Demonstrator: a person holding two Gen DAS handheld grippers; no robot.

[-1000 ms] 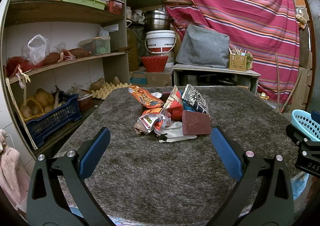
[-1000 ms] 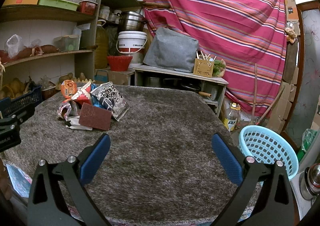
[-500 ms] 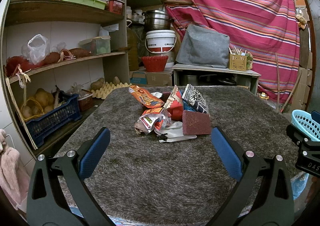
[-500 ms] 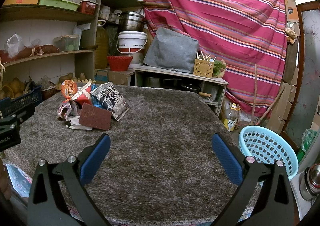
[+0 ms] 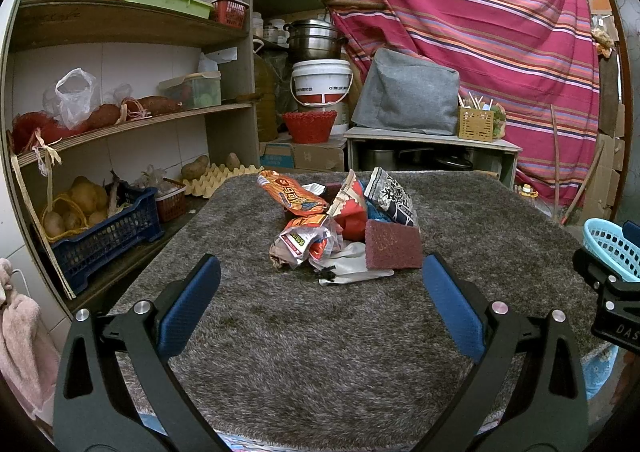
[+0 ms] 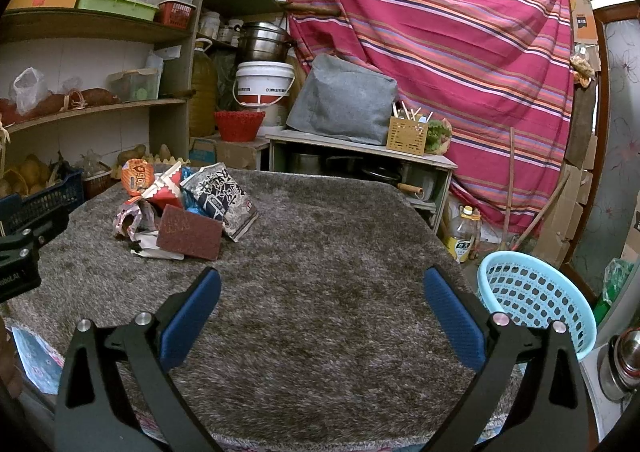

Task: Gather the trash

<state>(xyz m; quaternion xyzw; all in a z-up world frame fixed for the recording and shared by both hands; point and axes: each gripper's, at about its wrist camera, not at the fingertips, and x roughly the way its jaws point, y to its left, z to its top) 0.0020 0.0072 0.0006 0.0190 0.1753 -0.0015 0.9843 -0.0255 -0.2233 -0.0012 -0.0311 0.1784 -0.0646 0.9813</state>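
A: Where is the trash, and how much room do you have?

B: Your heap of crumpled snack wrappers [image 5: 320, 220] lies mid-worktop on the shaggy grey-brown worktop cover [image 5: 320, 352], a dark red scouring pad [image 5: 393, 248] leaning at its right side. Bare pile lies all round it to the edges. The black-and-white printed packet [image 6: 224, 196] carries writing too small to read.

A: And the grippers?

B: Your left gripper [image 5: 320, 308] has its blue-padded fingers [image 5: 188, 308] spread wide, holding nothing, near the heap. Your right gripper [image 6: 320, 310] is spread just as wide and empty, well apart from the heap.

A: Containers?

B: The pale blue perforated plastic basket [image 6: 532, 292] sits past the worktop's right edge; nothing shows in the part of its inside that is visible.
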